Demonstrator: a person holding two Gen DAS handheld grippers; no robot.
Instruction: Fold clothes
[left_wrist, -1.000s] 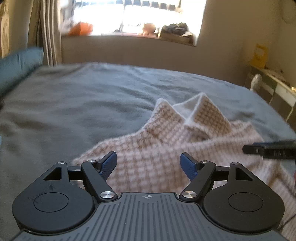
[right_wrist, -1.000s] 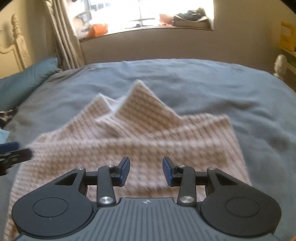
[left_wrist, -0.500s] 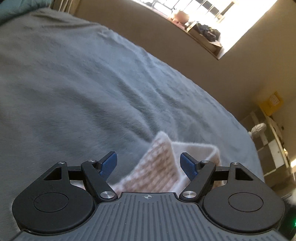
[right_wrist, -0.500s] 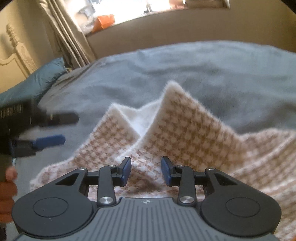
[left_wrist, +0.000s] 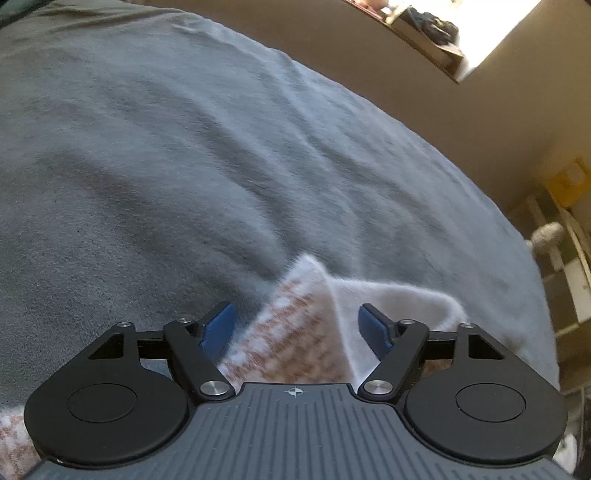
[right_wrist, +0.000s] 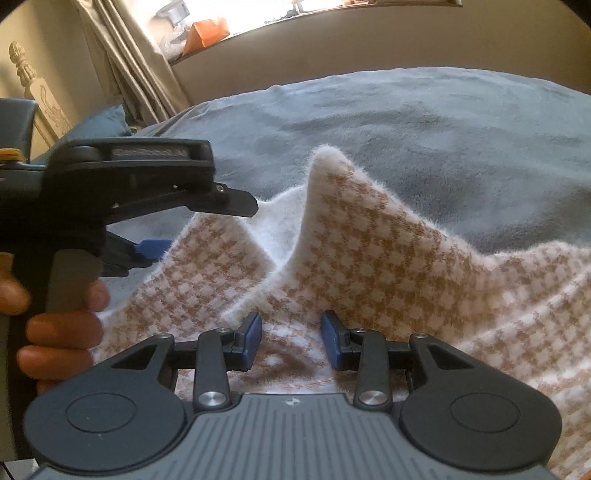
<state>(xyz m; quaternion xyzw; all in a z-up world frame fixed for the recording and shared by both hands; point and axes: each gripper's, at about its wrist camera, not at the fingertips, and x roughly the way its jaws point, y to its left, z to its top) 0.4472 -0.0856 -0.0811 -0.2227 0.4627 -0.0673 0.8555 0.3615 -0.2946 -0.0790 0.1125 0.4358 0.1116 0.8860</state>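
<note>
Fuzzy tan-and-white checked garment (right_wrist: 369, 266) spread on grey blanket (right_wrist: 424, 118). Left gripper (left_wrist: 295, 325) jaws, just closing, straddle collar point at 12 o'clock, unpinched. Right gripper (right_wrist: 291, 339) agape over fabric.

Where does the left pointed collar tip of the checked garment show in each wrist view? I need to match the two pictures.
Left wrist: the left collar tip sits low and centre, just ahead of the left gripper, between its fingers.
Right wrist: centre-left, just right of the left gripper.
Shared landmark: the white inner lining beside that tip, on the grey blanket.
</note>
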